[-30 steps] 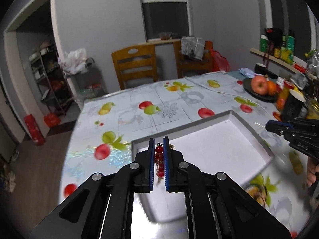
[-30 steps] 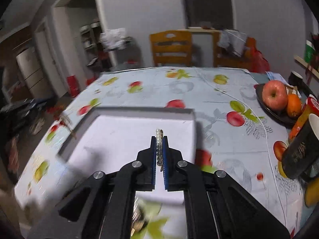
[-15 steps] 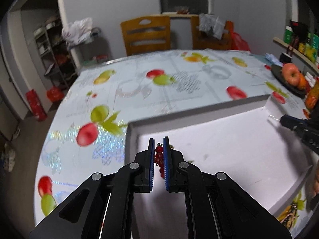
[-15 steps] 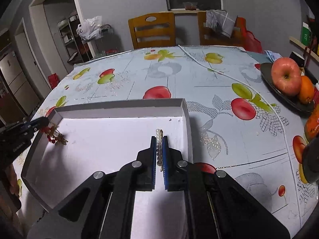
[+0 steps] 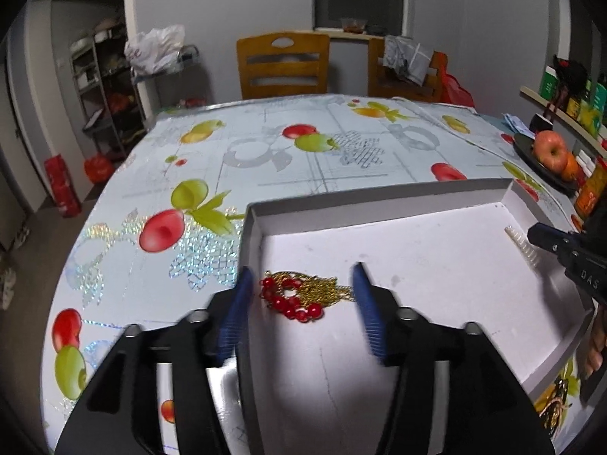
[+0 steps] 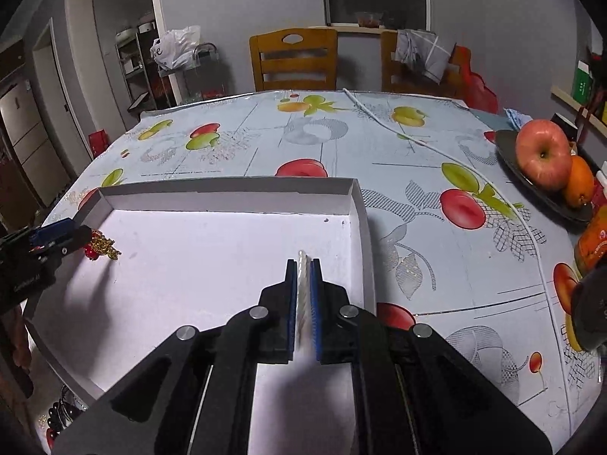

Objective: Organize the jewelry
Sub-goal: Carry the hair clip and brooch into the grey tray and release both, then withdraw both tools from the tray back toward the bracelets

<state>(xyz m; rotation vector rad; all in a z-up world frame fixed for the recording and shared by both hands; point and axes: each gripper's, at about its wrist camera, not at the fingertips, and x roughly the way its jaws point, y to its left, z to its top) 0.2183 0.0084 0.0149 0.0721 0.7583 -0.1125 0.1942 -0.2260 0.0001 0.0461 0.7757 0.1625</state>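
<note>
While its jaws have just been opening, left hand-held gripper (image 5: 301,295) stands wide astride red-and-gold jewelry (image 5: 299,294) lying in white tray (image 5: 379,201). Right hand-held gripper (image 6: 302,284): clamped on pearl strand (image 6: 302,288) over tray.

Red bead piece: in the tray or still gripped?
In the tray. The red bead piece lies on the white tray floor between the left hand-held gripper's just-opened jaws, untouched.

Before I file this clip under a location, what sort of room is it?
Most likely a home dining room: a table with a fruit-print tablecloth, wooden dining chairs at its far side, and a plate of fruit on it. A shallow white box lies on the table.
</note>
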